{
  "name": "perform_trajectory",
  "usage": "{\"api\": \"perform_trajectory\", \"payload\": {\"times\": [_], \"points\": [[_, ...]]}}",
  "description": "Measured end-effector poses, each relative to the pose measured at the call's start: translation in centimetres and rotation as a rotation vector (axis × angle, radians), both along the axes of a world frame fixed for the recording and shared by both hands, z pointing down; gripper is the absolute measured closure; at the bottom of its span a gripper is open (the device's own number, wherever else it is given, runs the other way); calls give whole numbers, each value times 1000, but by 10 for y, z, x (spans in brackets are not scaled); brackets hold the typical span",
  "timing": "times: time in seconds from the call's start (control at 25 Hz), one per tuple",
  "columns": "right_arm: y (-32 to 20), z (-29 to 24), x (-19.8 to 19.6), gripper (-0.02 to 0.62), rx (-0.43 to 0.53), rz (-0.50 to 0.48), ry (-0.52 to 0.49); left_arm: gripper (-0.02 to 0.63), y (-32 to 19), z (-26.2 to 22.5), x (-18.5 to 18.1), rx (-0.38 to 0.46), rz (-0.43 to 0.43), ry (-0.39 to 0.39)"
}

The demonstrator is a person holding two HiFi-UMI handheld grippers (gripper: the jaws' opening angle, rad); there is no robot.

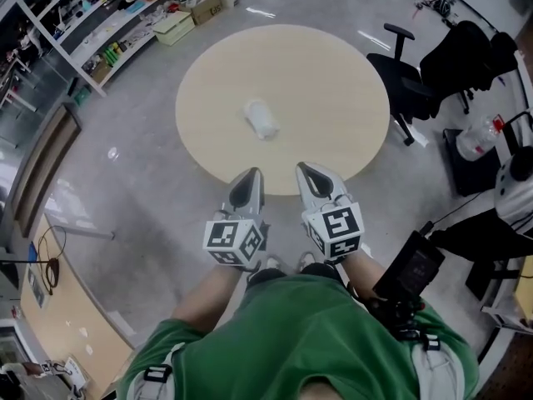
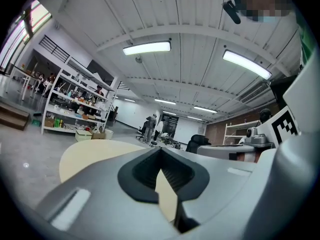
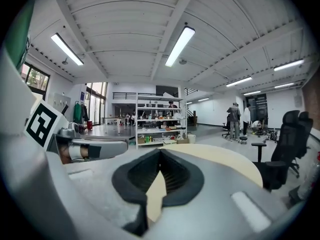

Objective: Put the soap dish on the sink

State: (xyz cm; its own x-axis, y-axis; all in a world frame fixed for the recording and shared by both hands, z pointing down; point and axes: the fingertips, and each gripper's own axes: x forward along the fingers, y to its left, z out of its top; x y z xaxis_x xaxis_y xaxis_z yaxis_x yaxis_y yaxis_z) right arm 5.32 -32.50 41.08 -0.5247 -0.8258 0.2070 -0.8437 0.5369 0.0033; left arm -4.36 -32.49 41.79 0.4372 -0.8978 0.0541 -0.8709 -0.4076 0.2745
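The left claw (image 1: 251, 173) and right claw (image 1: 305, 168) are held shut side by side, nothing being carried. A whitish thing (image 1: 261, 119), maybe the soap dish, is seen ahead of them on the table (image 1: 333, 73). No sink is shown.

The pale object (image 1: 260, 119) on the bench (image 1: 333, 73) was too small and washed out to identify. The person's torso (image 1: 300, 332) was cut off by the head view's bottom edge. The shelving (image 1: 108, 23) ran off its top-left corner, its contents too small to make out.
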Motion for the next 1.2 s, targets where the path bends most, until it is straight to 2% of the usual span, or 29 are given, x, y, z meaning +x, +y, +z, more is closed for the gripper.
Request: {"api": "perform_trajectory", "payload": {"times": [0.36,1.2], "points": [[12,-15,17,592,31,-20,-5,600,10,-12,23,16,-1,17],[10,-14,16,592,26,-24,-15,600,11,-12,22,12,3,5]]}}
